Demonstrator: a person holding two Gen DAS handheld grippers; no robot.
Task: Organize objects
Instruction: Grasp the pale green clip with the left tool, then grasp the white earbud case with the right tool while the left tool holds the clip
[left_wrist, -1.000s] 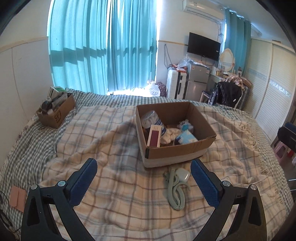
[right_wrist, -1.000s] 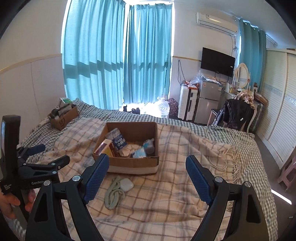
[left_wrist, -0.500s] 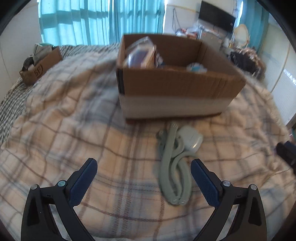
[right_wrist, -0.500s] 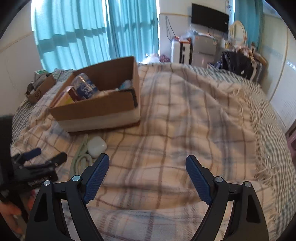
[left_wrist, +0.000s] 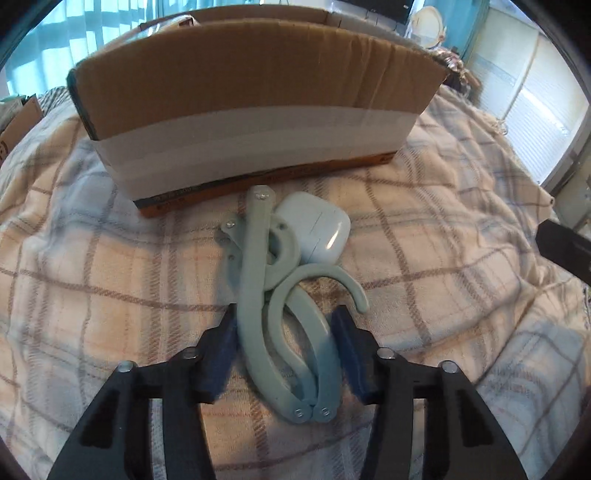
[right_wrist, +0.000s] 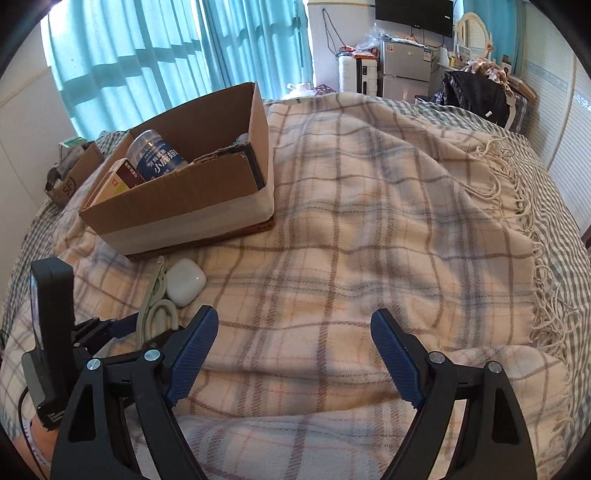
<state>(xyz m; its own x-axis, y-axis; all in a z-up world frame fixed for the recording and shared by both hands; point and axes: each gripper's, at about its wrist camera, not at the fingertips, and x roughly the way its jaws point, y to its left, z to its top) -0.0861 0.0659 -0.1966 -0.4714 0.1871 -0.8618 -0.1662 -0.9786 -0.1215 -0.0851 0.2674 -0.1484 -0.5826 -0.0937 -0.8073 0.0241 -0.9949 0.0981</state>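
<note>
A pale green folding hanger (left_wrist: 266, 295) lies on the plaid blanket in front of a cardboard box (left_wrist: 258, 96). A white earbud case (left_wrist: 317, 230) lies against the hanger's far end. My left gripper (left_wrist: 284, 350) is down on the blanket with its blue pads on both sides of the hanger's near end, closed in to it. In the right wrist view the hanger (right_wrist: 151, 306), the case (right_wrist: 184, 282) and the box (right_wrist: 177, 199) are at the left. My right gripper (right_wrist: 291, 354) is open and empty above the blanket.
The box holds a clear bottle (right_wrist: 155, 155) and a red and yellow carton (right_wrist: 118, 181). A smaller cardboard box (right_wrist: 74, 173) sits at the bed's far left. The blanket's fringe (right_wrist: 535, 266) runs along the right. A fridge and chair stand beyond the bed.
My left gripper has moved forward and down to the hanger, and its jaws have closed in around the hanger's near end. My right gripper has dropped lower and stays open.
</note>
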